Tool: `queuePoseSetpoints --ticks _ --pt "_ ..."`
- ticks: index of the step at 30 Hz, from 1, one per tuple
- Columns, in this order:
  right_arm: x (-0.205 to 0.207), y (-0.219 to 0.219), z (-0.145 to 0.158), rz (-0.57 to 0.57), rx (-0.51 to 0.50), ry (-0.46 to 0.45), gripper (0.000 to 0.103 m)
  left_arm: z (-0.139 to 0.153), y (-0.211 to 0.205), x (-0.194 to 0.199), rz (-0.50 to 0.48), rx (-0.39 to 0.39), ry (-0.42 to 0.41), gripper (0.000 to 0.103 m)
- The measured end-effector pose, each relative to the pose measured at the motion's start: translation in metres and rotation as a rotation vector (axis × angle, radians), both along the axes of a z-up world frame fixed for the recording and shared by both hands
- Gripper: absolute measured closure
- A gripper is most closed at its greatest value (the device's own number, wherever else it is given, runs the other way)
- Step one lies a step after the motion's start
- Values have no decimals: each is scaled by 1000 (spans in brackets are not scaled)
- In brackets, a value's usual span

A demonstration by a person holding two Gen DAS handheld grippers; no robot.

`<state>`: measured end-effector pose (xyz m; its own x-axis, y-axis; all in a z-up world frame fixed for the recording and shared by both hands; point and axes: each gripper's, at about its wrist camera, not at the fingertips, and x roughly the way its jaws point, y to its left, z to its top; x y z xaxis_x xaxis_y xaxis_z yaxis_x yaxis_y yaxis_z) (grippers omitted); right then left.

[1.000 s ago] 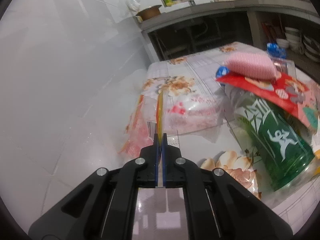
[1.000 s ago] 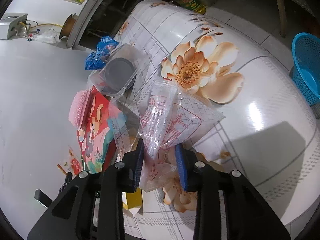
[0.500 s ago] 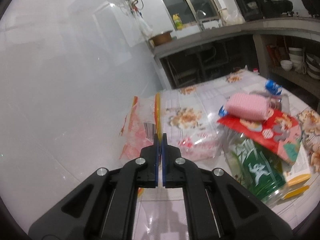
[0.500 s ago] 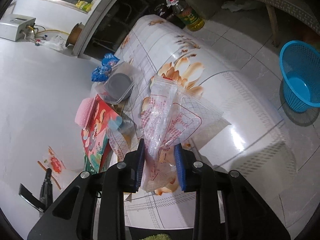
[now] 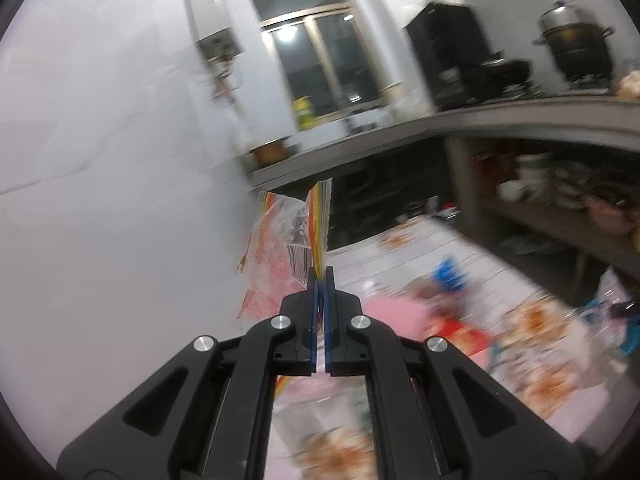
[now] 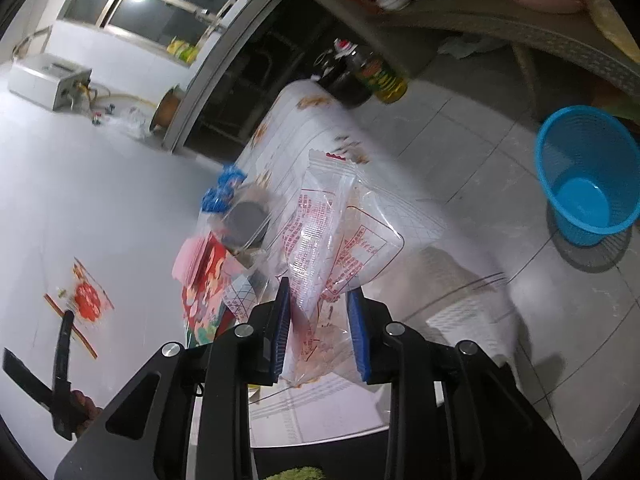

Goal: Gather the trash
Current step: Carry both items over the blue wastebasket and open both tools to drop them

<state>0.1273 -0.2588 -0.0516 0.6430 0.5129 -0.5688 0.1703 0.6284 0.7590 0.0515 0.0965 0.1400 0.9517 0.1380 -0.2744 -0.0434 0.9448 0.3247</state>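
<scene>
Room: kitchen at night, with a dark window, white tiled wall, cluttered counter and shelves behind, pale tiled floor.
Bench: low, covered in a floral cloth (image 6: 316, 132), with leftover litter bunched at its wall side.
Left gripper (image 5: 319, 276): jaws pressed together on the edge of an orange-and-clear wrapper (image 5: 276, 248), held up in the air well above the bench; the barcode faces the camera.
Right gripper (image 6: 318, 300): jaws part-way closed with a clear bag printed in red (image 6: 320, 220) between them; the bag hangs lifted off the bench, pinched by the blue pads as far as I can tell.
Left on the bench: a red printed packet (image 6: 204, 280), a pink sponge-like pad (image 6: 188, 252), a clear tub with a dark lid (image 6: 246, 216), a blue crumpled wrapper (image 6: 224, 188).
Bin: blue mesh basket (image 6: 588, 172) on the floor, well apart from the bench, off to the right gripper's side; it looks empty.
Step in hand: both pieces are picked up, so the carry to the basket seems underway.
Next move: swing each gripper over the basket mouth and release there; light film may cling or drift, so drop from close above the rim.
</scene>
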Motion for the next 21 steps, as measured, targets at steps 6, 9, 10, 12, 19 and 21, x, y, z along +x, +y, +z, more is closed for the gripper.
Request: queuePoseSetpoints --ticks 6,9,10,12,19,21 --pt "-27 -57 -7 -136 -5 7 76 4 -78 23 -251 -64 41 102" --pt "-40 -87 -14 -217 -4 16 76 -1 -126 45 -402 -110 104 102" --pt "-45 -100 -18 -254 -9 23 76 -3 -147 56 -470 -138 149 102" --pt "-52 -121 -28 -317 -19 42 76 -11 -183 74 -572 -179 237 102" --pt "-60 -187 -89 -509 -18 170 76 -104 -338 137 -804 -166 620 102" --pt "-56 -203 -112 -544 -9 210 76 -142 -375 152 -810 -143 747 102"
